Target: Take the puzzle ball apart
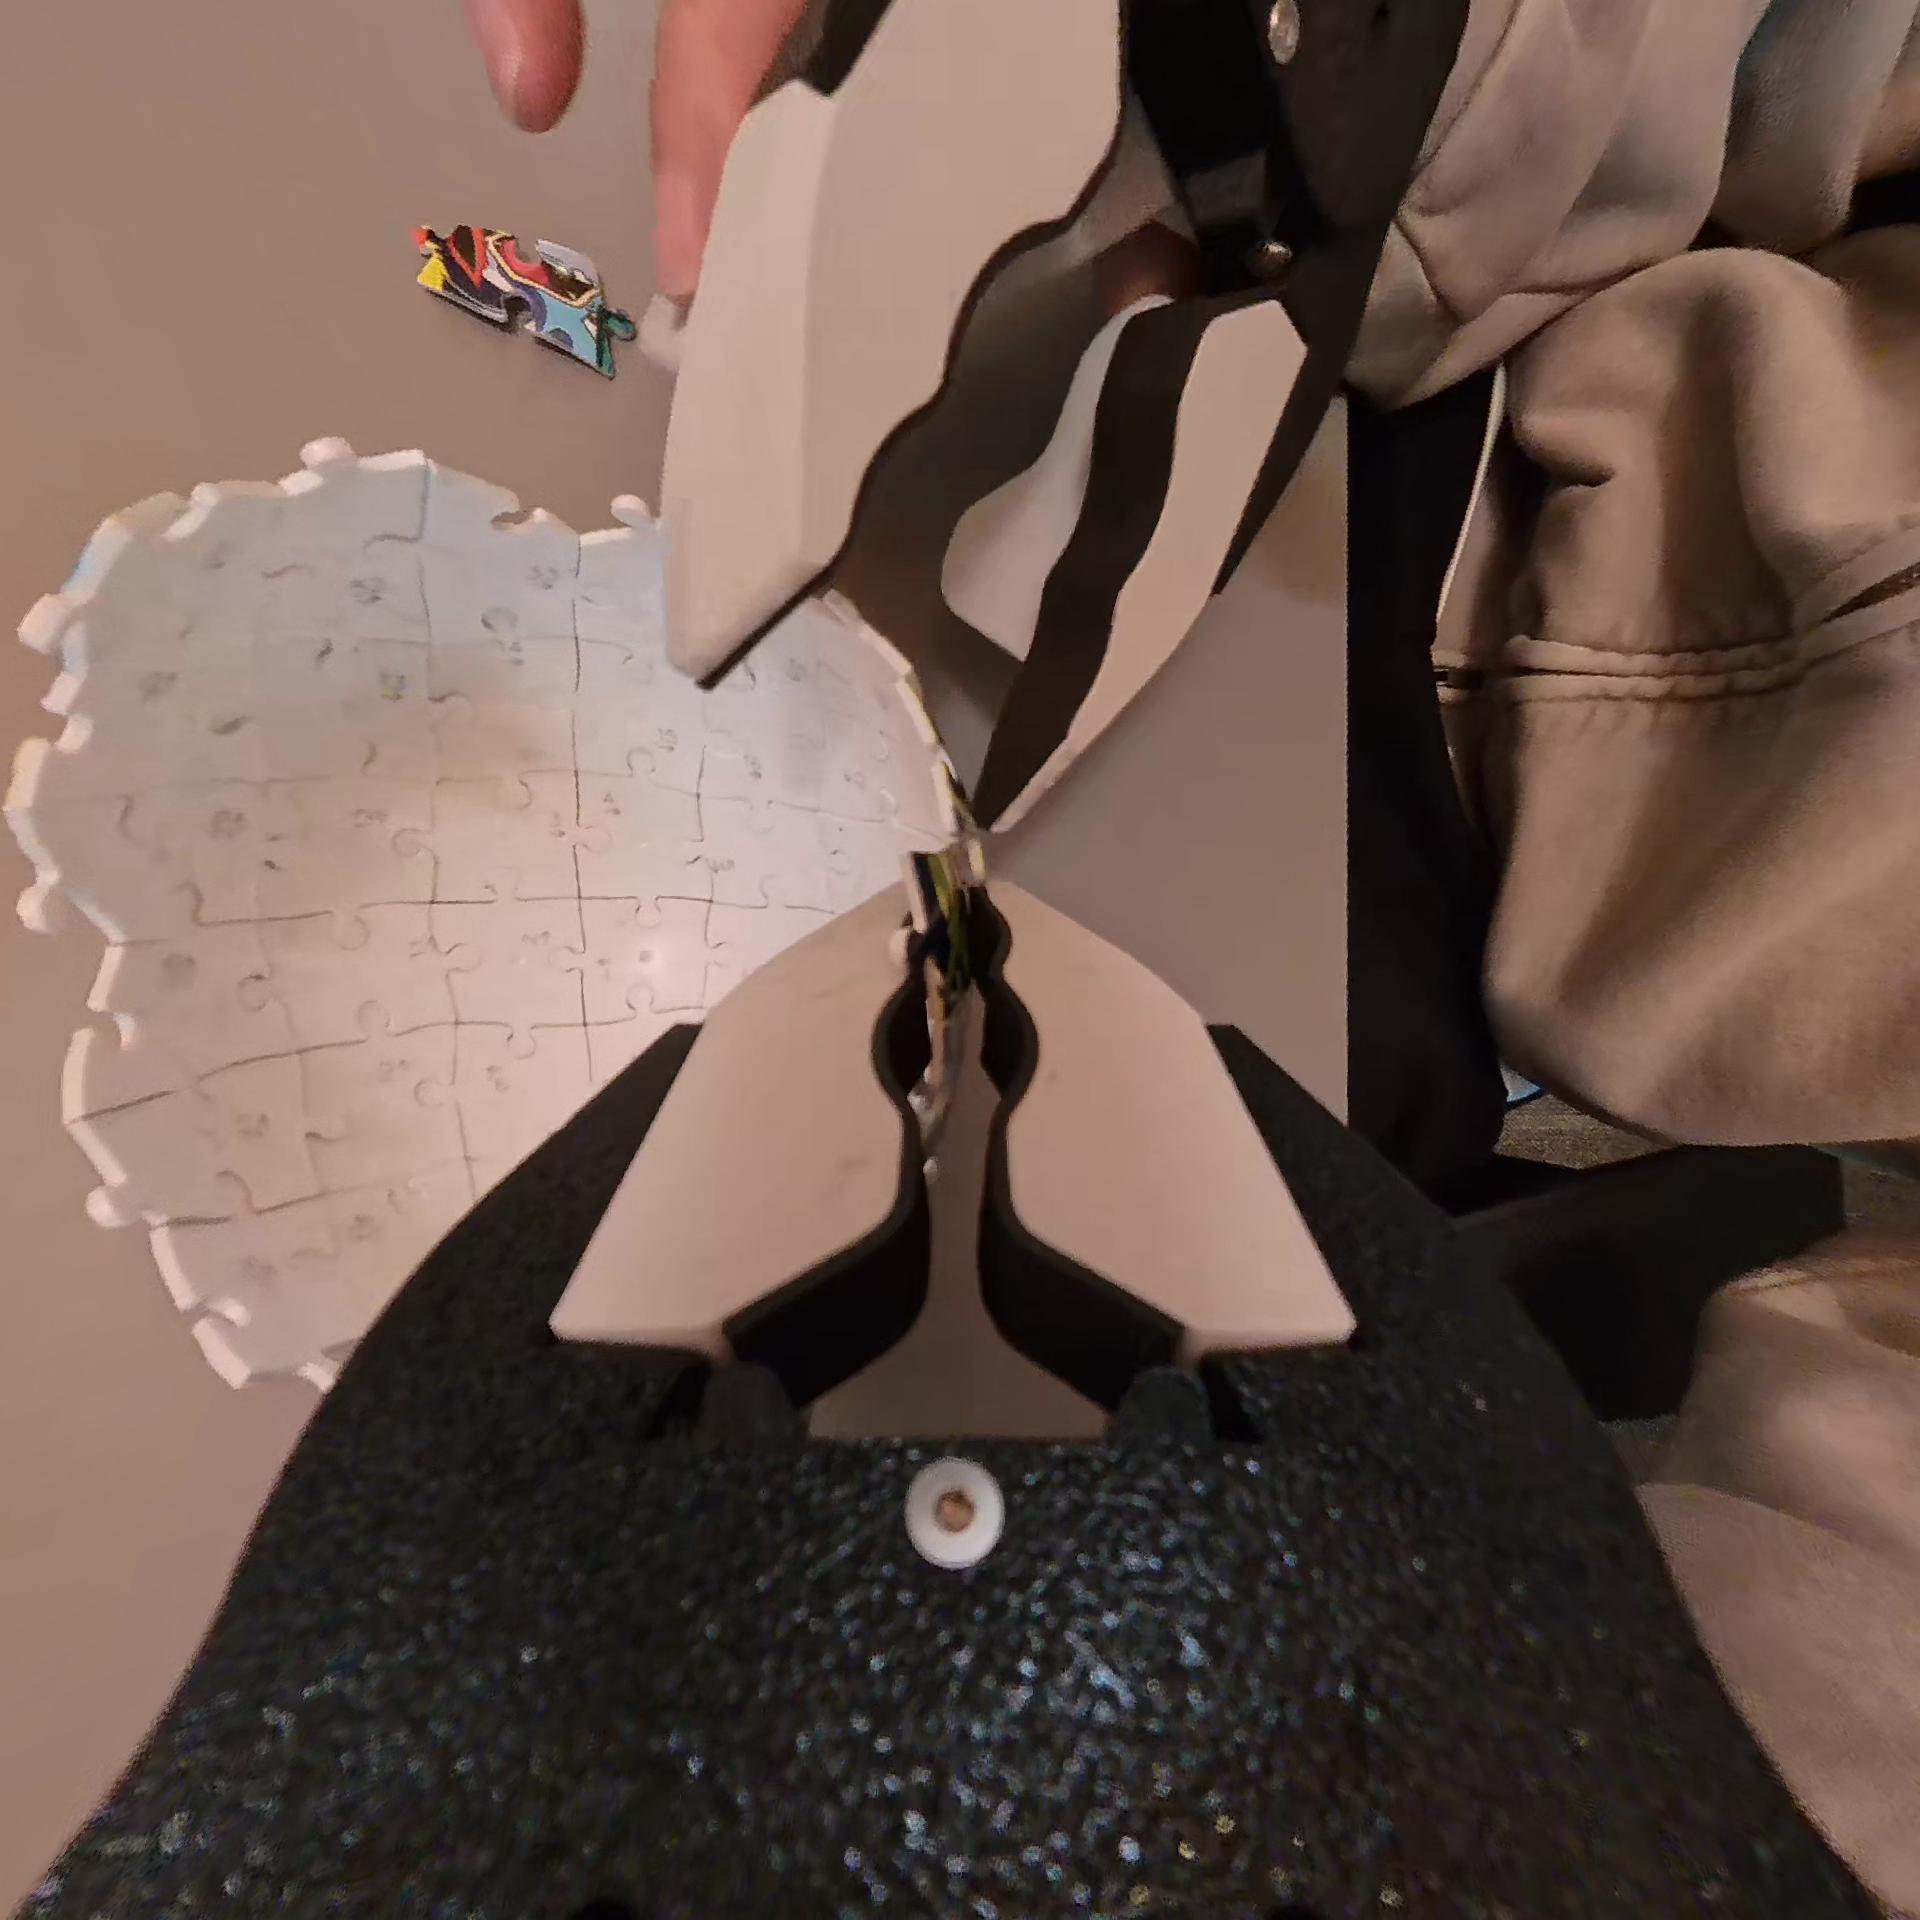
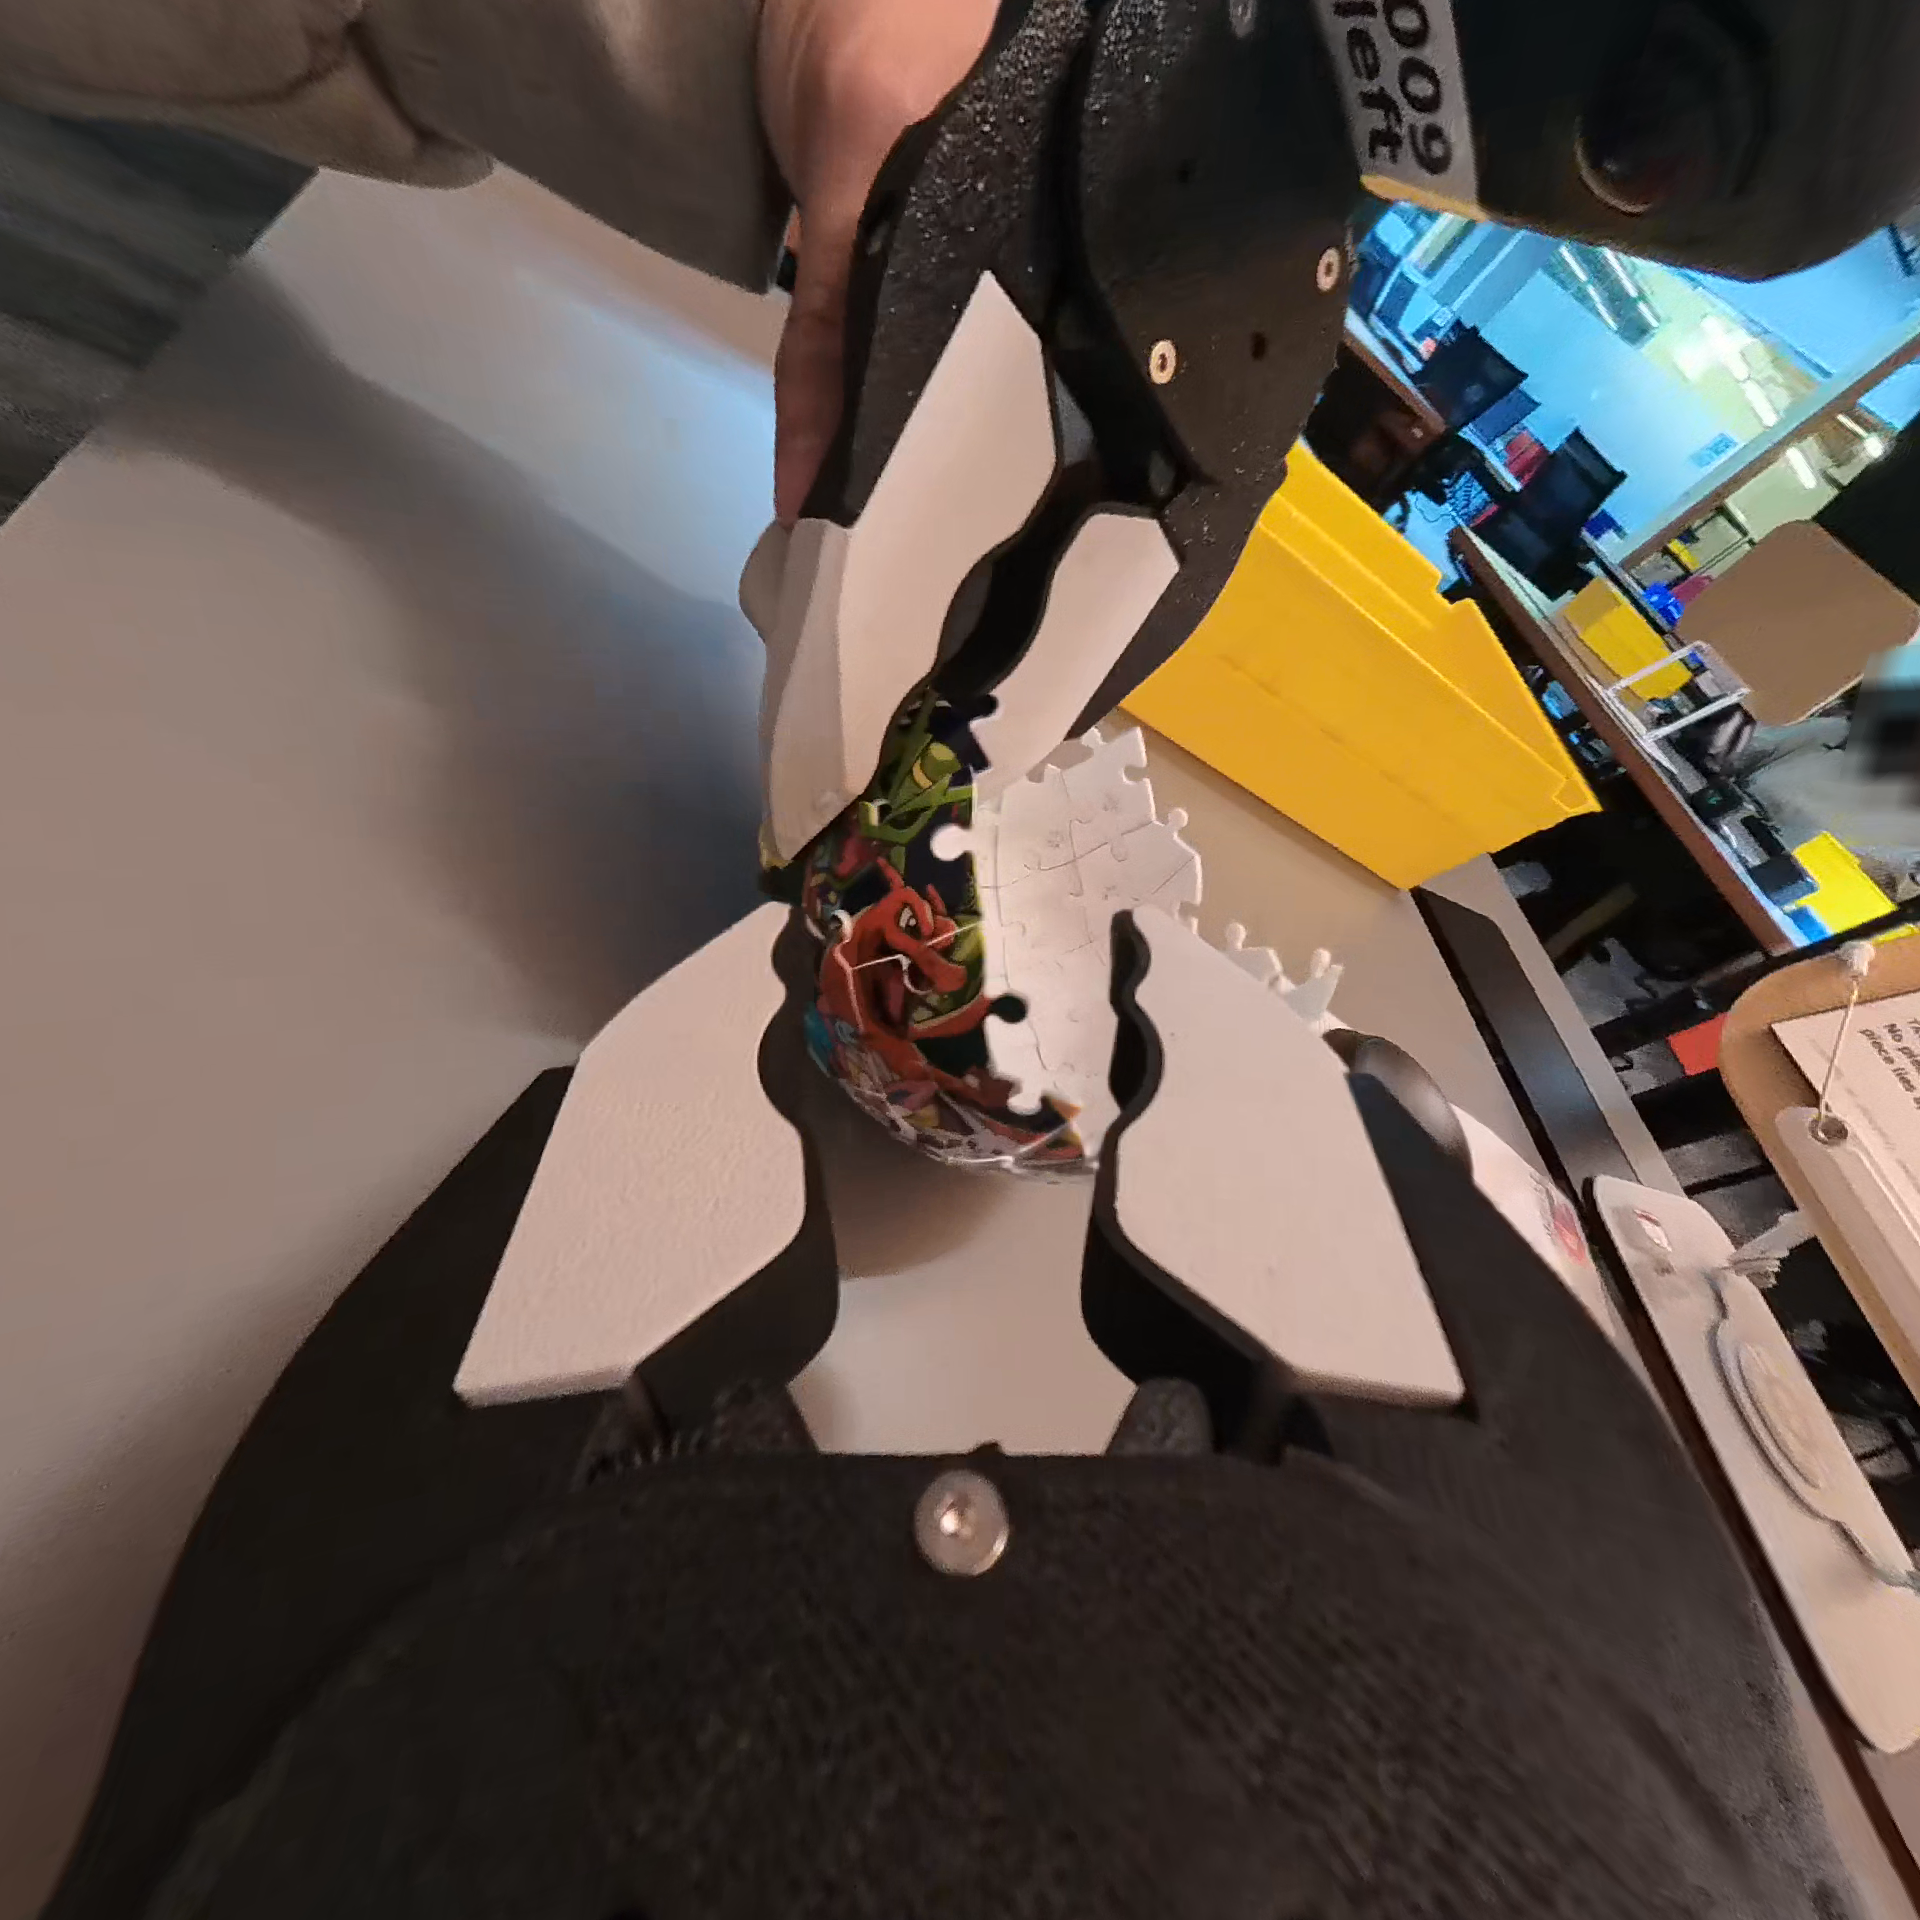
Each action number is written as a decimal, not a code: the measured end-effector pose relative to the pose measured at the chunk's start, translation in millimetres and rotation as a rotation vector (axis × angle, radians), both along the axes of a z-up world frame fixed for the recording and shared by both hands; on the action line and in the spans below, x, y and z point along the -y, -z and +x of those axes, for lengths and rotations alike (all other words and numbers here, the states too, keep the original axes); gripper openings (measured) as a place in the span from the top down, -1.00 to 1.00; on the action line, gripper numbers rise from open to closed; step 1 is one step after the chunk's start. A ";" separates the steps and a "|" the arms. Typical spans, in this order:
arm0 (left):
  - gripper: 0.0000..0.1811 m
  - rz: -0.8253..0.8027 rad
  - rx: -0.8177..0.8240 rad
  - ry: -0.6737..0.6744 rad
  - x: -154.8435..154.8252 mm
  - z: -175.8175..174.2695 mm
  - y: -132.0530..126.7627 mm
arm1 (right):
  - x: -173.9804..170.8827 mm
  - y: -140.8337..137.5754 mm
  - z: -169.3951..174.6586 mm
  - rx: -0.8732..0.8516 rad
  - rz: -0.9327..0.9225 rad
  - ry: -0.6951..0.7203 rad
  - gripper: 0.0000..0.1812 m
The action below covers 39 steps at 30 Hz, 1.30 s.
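Observation:
The puzzle ball is an open shell, white inside (image 1: pixel 416 883) and colourful outside (image 2: pixel 894 987), held over the table. My left gripper (image 1: pixel 951 904) is shut on the shell's rim; in the right wrist view it comes down from the top (image 2: pixel 914 748). My right gripper (image 2: pixel 951 935) is open, and the shell's rim stands between its fingers without being pinched. In the left wrist view the right gripper (image 1: pixel 847 748) reaches down from above, one finger over the white inside and the other outside the rim. A few joined colourful loose pieces (image 1: pixel 520 291) lie on the table behind.
The pale table (image 1: pixel 208 312) ends at a dark edge on the right (image 1: pixel 1392 831). Yellow bins (image 2: pixel 1351 707) stand beyond the shell. A clipboard with a tagged paper (image 2: pixel 1849 1060) and a white card (image 2: pixel 1745 1351) lie at the right. Bare fingers (image 1: pixel 540 62) and a beige sleeve (image 1: pixel 1662 623) are close.

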<state>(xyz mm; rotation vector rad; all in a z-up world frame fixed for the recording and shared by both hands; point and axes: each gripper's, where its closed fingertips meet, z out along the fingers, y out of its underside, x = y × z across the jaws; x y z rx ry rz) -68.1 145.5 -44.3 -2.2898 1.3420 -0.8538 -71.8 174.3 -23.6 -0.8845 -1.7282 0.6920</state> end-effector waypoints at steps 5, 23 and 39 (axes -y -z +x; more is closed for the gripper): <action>0.96 0.006 -0.036 0.005 -1.3 -4.3 4.0 | 0.0 4.6 -6.8 0.038 0.000 -0.038 0.38; 0.96 0.028 -0.110 0.072 -4.9 -6.2 4.9 | -3.7 -4.3 -6.2 -0.020 -0.099 -0.060 0.40; 0.97 0.086 -0.182 0.104 -7.7 -8.4 6.7 | 7.1 -3.5 -3.9 -0.007 -0.097 -0.118 0.79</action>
